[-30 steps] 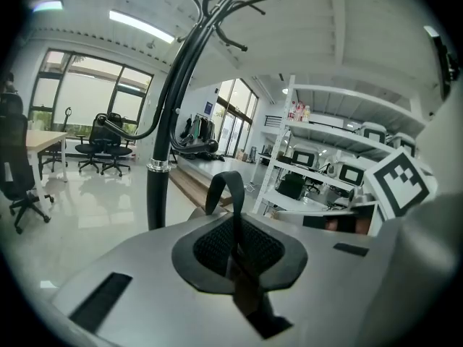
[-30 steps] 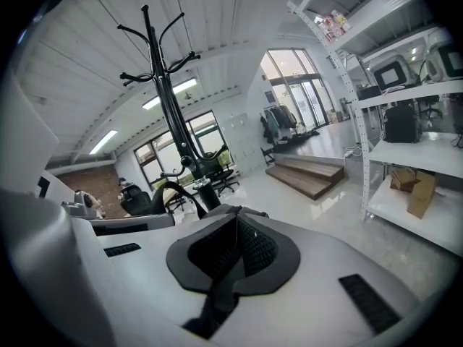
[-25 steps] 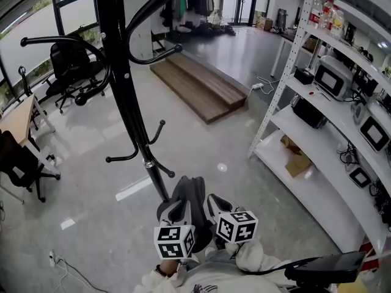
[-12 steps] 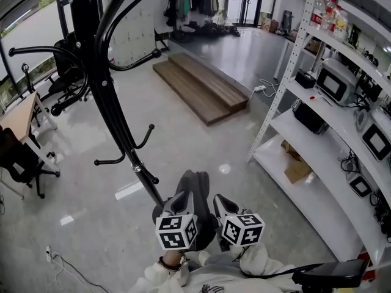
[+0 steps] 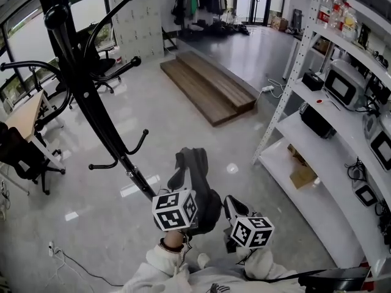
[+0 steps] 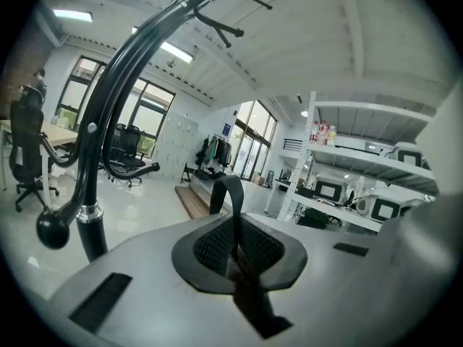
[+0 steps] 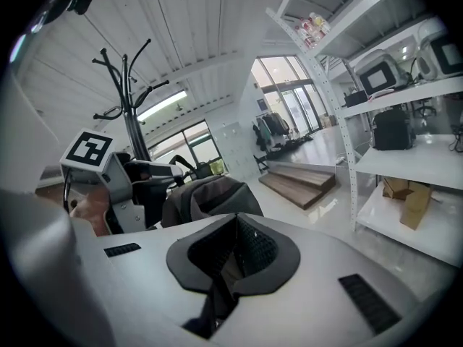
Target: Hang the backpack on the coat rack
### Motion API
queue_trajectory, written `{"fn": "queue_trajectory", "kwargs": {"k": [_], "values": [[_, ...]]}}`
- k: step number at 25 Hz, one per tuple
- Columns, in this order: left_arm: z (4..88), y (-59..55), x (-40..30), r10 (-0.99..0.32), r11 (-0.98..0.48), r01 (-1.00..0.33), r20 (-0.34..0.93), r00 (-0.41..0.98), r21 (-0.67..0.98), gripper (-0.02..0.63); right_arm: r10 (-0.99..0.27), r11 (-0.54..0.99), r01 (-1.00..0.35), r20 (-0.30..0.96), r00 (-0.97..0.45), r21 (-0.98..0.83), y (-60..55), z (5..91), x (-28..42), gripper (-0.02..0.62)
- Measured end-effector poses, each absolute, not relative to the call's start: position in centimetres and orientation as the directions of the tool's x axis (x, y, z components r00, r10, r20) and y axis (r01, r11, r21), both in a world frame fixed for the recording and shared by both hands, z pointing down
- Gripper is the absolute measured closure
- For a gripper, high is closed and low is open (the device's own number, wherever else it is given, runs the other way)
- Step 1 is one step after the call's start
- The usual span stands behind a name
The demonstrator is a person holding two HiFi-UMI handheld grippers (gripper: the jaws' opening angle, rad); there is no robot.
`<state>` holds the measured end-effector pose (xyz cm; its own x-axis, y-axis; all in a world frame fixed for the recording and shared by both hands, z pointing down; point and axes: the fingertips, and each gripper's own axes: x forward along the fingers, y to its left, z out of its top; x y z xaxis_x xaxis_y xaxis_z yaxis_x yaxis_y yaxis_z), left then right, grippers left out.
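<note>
Both hands sit low at the bottom centre of the head view, in pale sleeves [image 5: 160, 266], the left held further up the frame than the right. The left claw [image 6: 237, 255] is closed flat on the backpack's black webbing carry loop [image 6: 228, 192], which arches up past its ribbed dark pads. The right claw [image 7: 230, 259] is closed too, pinching a dark fold of the soft grey backpack [image 5: 197, 185]. The backpack hangs over the glossy floor [image 5: 183, 108], just beside the lower pole of the black, curved-armed metal coat rack [image 5: 82, 96].
</note>
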<state>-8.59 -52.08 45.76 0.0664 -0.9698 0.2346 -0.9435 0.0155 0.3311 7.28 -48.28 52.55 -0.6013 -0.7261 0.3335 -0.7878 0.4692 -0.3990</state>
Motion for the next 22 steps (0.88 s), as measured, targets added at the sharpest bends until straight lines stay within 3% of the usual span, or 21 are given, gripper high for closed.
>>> {"fn": "queue_trajectory", "kwargs": {"k": [9, 22], "values": [[43.8, -58.4, -12.7, -0.979, 0.132, -0.923, 0.193, -0.065, 0.360, 0.591, -0.739, 0.382, -0.816, 0.385, -0.552, -0.434, -50.2, 55.0, 11.0, 0.582], [47.1, -61.6, -20.1, -0.938, 0.318, -0.875, 0.252, -0.236, 0.365, 0.591, -0.727, 0.319, -0.835, 0.450, -0.518, -0.448, -51.3, 57.9, 12.3, 0.582]]}}
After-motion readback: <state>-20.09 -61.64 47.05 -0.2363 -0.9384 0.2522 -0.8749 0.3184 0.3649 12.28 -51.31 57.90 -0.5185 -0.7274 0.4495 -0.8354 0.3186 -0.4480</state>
